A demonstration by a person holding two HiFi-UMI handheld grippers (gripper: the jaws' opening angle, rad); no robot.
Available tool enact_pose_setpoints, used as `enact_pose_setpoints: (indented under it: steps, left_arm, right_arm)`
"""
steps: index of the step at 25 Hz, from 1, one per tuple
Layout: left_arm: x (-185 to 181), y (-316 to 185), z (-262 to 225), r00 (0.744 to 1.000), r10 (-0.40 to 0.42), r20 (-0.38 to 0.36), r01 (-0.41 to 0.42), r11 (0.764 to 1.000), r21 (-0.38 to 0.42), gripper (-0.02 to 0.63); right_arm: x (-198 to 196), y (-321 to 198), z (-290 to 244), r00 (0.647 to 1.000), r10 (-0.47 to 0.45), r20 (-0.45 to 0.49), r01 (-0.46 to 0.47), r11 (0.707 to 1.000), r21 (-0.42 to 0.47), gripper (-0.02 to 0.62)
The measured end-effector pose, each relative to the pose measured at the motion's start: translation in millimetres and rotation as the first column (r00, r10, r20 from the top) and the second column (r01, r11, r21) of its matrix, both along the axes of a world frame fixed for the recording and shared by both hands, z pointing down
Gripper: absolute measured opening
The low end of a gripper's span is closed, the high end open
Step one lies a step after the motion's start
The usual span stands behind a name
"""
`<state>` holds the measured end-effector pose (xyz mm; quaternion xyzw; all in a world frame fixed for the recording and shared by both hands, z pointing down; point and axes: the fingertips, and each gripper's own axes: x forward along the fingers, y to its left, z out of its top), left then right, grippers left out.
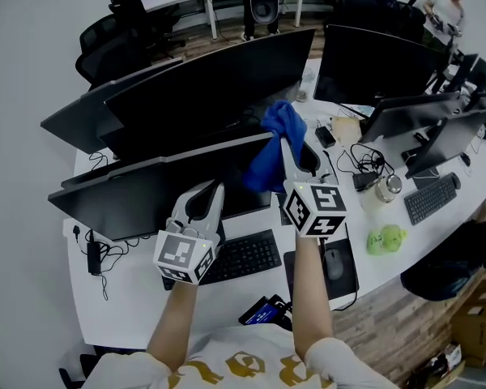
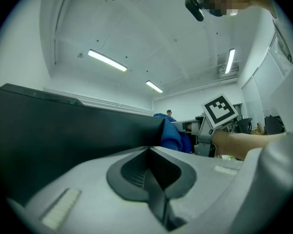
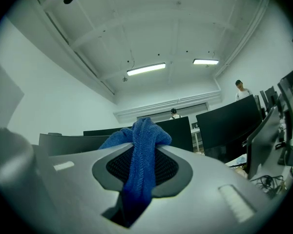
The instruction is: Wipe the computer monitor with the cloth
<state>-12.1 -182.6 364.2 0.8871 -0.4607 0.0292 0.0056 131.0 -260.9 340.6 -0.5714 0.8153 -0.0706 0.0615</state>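
One cloth [image 1: 271,160] runs lengthwise between right gripper [image 3: 142,147] fingers [image 3: 200,179]

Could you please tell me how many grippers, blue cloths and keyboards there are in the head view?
Grippers: 2, the left gripper and the right gripper
Blue cloths: 1, the blue cloth, held by the right gripper
Keyboards: 2, the near keyboard and the right-hand keyboard
Total: 5
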Motion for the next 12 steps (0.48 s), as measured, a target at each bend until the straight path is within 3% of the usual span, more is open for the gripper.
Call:
enact_pose_setpoints:
  steps: [12]
  left_arm:
    - [0.9, -3.0, 10.5, 1.000, -0.009, 0.013, 0.009, 1.000, -0.017, 0.002]
  right_arm:
    - [0.5, -0.6, 24.5, 1.000, -0.006, 0.008, 0.007, 0.999, -0.040, 0.109]
